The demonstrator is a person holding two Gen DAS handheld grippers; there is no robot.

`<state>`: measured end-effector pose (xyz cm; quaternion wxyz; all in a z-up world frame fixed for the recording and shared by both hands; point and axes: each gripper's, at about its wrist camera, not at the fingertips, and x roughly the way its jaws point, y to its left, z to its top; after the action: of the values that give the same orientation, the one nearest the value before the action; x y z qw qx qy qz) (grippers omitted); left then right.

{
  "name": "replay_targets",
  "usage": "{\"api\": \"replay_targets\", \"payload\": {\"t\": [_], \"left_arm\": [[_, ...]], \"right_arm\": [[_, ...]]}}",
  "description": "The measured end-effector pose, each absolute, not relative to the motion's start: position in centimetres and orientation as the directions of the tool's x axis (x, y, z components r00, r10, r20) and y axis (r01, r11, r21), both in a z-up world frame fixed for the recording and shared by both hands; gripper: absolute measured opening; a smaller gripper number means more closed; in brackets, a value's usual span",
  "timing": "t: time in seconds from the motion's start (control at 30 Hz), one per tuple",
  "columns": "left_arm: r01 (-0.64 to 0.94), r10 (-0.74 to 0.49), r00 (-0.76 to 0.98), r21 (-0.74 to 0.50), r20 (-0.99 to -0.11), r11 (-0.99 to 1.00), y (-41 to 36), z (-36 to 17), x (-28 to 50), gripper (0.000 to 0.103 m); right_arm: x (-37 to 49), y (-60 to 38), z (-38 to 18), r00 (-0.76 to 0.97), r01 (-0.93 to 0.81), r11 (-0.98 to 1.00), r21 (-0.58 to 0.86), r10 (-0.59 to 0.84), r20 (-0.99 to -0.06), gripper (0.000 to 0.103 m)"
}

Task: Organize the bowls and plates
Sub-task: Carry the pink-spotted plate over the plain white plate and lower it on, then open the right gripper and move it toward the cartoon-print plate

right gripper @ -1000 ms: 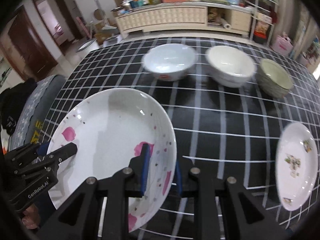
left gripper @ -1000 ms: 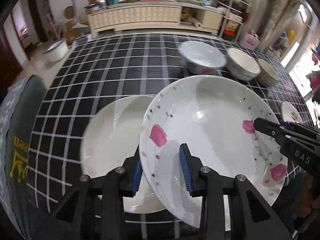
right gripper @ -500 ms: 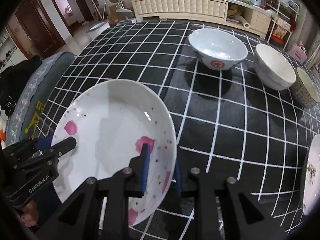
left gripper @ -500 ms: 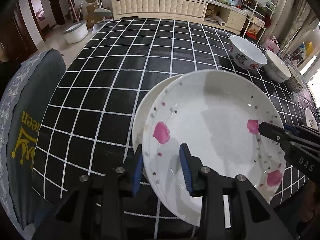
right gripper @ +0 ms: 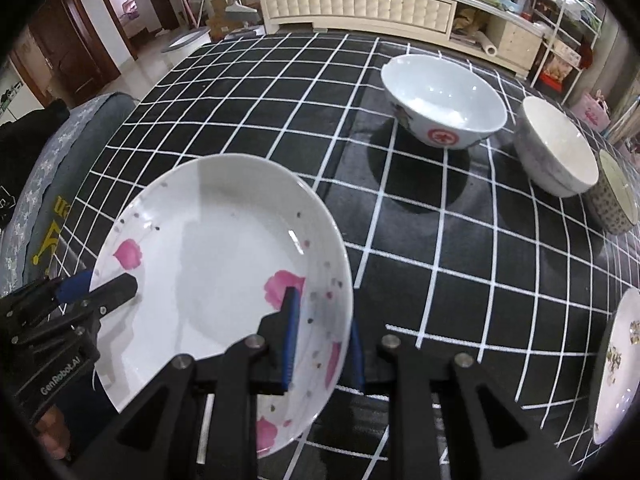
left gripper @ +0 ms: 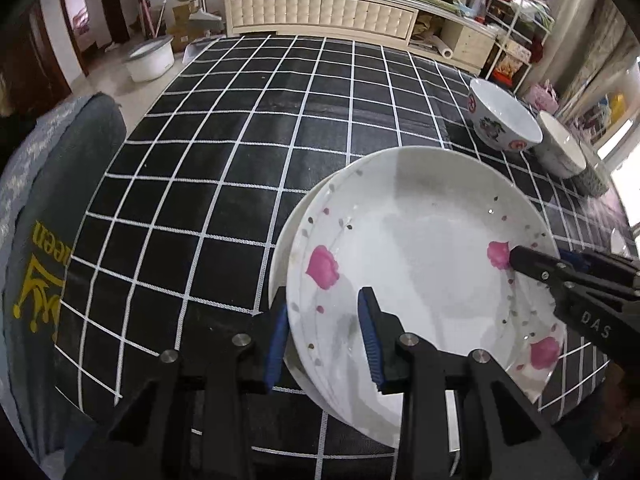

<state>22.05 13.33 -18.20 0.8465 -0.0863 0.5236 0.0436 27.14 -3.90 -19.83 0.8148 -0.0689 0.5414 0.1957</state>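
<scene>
Left hand pose: I have the left gripper (left gripper: 324, 336) angled steeply down at the table, its two blue pads (left gripper: 369, 338) astride the near-left rim of the flowered plate (left gripper: 416, 256).
Right hand pose: my right gripper (right gripper: 322, 334) tilts down just as steeply, on the opposite rim.
Left jaws: narrow, pinched on the plate's rim, one pad inside the dish, one under it.
Right jaws: narrow too, clamped on the rim the same way.
Plate facing: hollow side up, roughly level; being round, it shows me no long axis.
Plate position: it spans between the two grippers, directly over a plain white plate (left gripper: 286, 240) on the black checked tablecloth (left gripper: 240, 152); I cannot tell whether the two touch.
Nearby: three bowls (right gripper: 442, 106) stand well apart, toward the far right.
</scene>
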Motion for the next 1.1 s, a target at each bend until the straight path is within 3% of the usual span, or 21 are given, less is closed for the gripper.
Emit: {"api": "replay_targets", "payload": {"t": [0.2,0.33,0.47,0.57,0.73,1.03,1.1], "left_arm": [[-0.180,-0.031,0.449,-0.125,-0.893,0.976,13.5,-17.9,21.5,0.031],[-0.183,-0.025,0.450,-0.120,-0.893,0.976,13.3,-17.7,20.9,0.031],[-0.190,0.057,0.461,-0.036,-0.886,0.981,13.1,-17.2,20.4,0.032],[-0.178,0.054,0.457,-0.033,-0.888,0.983,13.2,-16.9,20.4,0.032],[-0.173,0.044,0.471,-0.044,-0.881,0.984,12.6,-15.8,19.9,0.032],[-0.077,-0.003,0.505,-0.048,-0.863,0.996,6.8,-12.9,20.1,0.035],[-0.046,-0.022,0.508,-0.052,-0.861,0.998,4.9,-12.3,20.4,0.040]], "right_arm": [[26.7,-3.8,-19.8,0.334,-0.392,0.915,0.095,0.238,-0.912,0.028],[26.3,-3.8,-19.8,0.324,-0.394,0.915,0.093,0.232,-0.917,0.041],[25.8,-3.6,-19.7,0.331,-0.413,0.908,0.072,0.223,-0.917,0.044],[25.7,-3.8,-19.6,0.323,-0.408,0.909,0.088,0.234,-0.917,0.044],[25.1,-5.0,-18.2,0.346,-0.399,0.911,0.104,0.254,-0.903,0.058],[24.1,-11.5,-15.2,0.399,-0.326,0.937,0.129,0.260,-0.879,0.060],[23.9,-13.6,-14.7,0.414,-0.302,0.944,0.131,0.254,-0.874,0.060]]}}
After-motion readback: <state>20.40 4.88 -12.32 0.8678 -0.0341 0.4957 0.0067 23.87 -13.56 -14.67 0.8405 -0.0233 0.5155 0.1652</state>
